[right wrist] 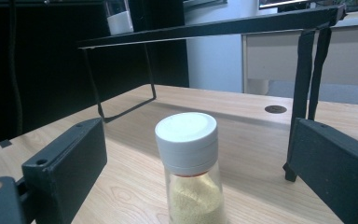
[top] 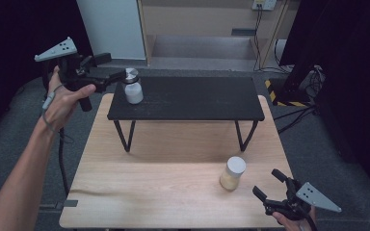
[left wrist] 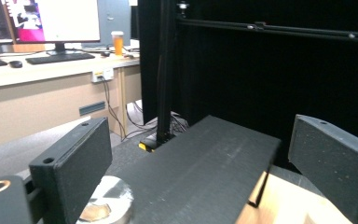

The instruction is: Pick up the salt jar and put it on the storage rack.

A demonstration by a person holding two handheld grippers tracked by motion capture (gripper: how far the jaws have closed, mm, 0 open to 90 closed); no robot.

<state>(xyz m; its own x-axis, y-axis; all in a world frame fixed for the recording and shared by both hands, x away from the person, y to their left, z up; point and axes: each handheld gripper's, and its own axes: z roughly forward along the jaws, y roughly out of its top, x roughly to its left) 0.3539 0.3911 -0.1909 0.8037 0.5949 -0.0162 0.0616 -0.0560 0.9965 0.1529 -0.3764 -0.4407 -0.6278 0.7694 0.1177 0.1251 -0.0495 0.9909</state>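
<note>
The left tool (top: 120, 77) hung at about ten o'clock over the worktop (top: 139, 192), its jaws apart and gripping nothing. The white-filled jar (top: 134, 87) with a silver lid stood just past its tips, on the left end of the black shelf (top: 197, 101), which was raised on thin legs. In the left gripper view that lid (left wrist: 107, 200) lay low beside the left jaw. The right tool (top: 270, 184) rested at five o'clock, jaws also spread wide. The yellow-filled jar (right wrist: 193, 172) with a white cap stood on the wood between and just ahead of them, untouched by either pad.
</note>
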